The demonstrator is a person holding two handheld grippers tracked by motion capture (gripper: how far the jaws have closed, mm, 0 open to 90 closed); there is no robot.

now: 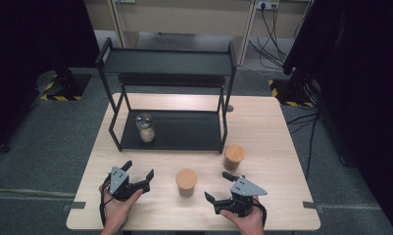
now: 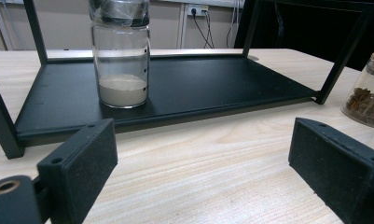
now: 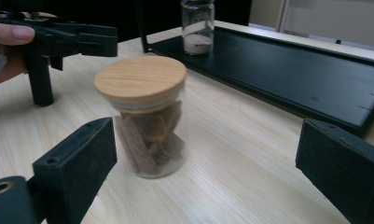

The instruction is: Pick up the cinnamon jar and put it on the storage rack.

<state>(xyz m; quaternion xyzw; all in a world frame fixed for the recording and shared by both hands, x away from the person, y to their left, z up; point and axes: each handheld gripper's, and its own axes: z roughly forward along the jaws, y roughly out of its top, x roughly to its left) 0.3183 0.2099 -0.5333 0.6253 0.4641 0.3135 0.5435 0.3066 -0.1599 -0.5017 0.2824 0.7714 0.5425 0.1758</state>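
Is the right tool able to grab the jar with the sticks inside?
Probably yes. The right tool has its jaws open and points at the jar with the sticks, which stands upright on the bare table with nothing between them.

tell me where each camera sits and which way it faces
High view: above the person's edge of the table, looking forward and down at the rack and three jars; both hands, the left gripper and right gripper show.
Left gripper view: low on the left gripper, facing the rack's lower shelf and the powder jar; its open jaws show.
Right gripper view: low on the right gripper, facing the stick jar; its open jaws show.
Shared: the gripper views both show the powder jar.
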